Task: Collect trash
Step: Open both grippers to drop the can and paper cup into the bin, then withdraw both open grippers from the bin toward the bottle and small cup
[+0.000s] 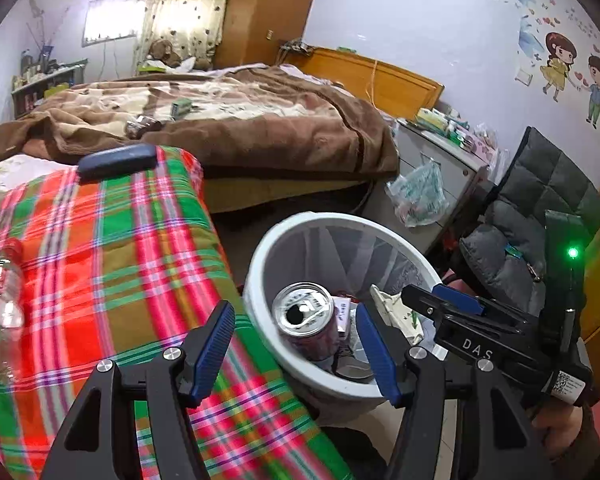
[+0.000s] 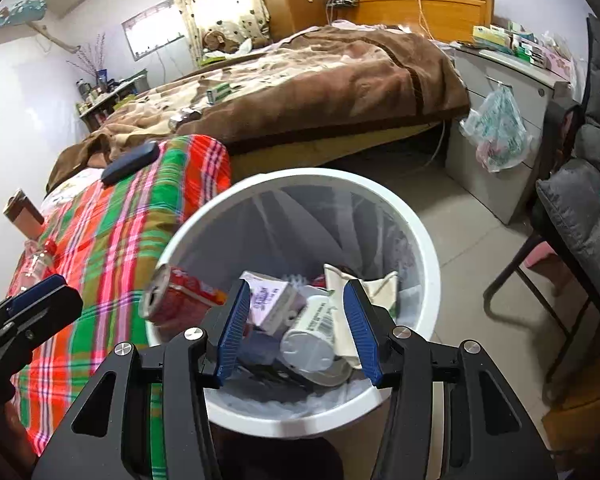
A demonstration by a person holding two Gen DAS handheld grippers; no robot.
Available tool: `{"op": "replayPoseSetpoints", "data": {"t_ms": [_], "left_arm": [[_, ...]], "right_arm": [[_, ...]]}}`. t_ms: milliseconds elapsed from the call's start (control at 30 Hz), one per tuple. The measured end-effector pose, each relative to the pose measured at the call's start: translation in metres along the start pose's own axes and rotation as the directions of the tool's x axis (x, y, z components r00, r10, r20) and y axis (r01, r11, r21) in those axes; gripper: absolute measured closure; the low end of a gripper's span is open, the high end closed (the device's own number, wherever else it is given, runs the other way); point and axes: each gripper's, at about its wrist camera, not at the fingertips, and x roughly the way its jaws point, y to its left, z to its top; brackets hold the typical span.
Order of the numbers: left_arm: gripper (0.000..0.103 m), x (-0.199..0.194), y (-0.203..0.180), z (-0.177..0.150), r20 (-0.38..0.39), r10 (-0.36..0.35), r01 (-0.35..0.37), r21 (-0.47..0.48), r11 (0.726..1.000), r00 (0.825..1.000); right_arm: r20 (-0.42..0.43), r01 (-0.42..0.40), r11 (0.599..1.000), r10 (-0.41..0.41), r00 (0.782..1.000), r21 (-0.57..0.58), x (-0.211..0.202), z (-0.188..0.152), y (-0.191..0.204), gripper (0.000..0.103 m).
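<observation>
A white trash bin stands on the floor beside the plaid bed cover. A red drink can is in mid-air at the bin's left rim, blurred, between and beyond my left gripper's open fingers, touching neither. My left gripper is open over the bin's near-left rim. My right gripper is open and empty above the bin. Inside lie a small carton, a white cup and crumpled paper. A clear plastic bottle lies on the cover.
The plaid cover borders the bin on the left, with a dark case on it. A bed with a brown blanket is behind. A grey cabinet with a hanging plastic bag and a chair stand right.
</observation>
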Motion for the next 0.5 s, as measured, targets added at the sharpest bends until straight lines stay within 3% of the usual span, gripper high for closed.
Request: {"op": "replayPoseSetpoints", "data": {"t_ms": [500], "left_arm": [[0.040, -0.062, 0.061, -0.018, 0.073, 0.106, -0.099, -0.098, 0.990, 0.992]], "right_arm": [[0.011, -0.095, 0.993, 0.096, 0.995, -0.071, 0.000, -0.004, 0.051, 0.053]]}}
